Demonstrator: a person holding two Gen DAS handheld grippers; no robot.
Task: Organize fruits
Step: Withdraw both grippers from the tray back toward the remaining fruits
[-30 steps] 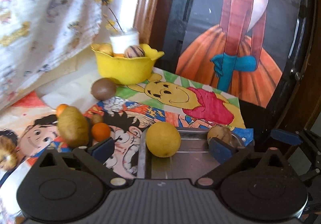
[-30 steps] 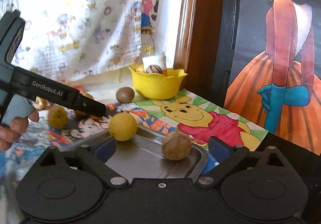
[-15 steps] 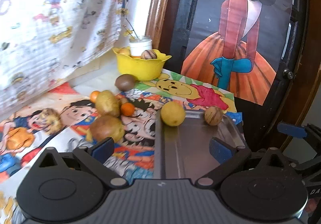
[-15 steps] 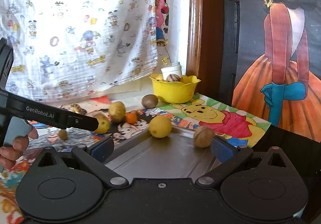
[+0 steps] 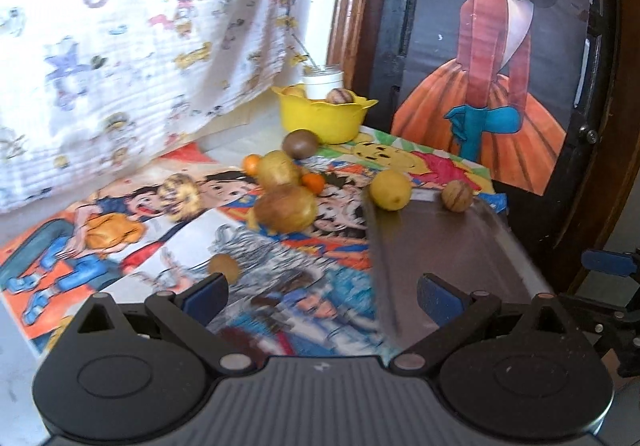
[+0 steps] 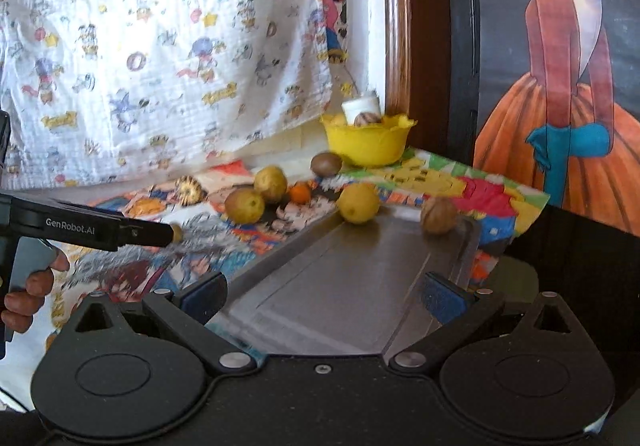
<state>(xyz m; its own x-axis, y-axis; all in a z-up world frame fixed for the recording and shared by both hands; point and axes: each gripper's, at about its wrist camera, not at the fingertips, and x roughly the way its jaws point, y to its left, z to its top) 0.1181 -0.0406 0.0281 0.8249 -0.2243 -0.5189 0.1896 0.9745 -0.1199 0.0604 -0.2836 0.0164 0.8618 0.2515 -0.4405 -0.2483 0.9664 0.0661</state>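
Left gripper (image 5: 322, 292) and right gripper (image 6: 324, 292) both spread, empty. Lemon (image 6: 358, 203), walnut (image 6: 438, 215) sit at tray (image 6: 340, 278) far edge; potatoes (image 6: 245, 205) loose on mat (image 5: 168, 242). Between picks; next: reach, close on one.

Hanging at ten o'clock, a white cartoon-print cloth (image 5: 132, 46). At twelve, a brown wooden frame (image 6: 396, 26) beside a strip of white wall (image 6: 374, 6). At two o'clock, a painted picture of a woman in an orange skirt (image 5: 496, 58). Daylight throughout.
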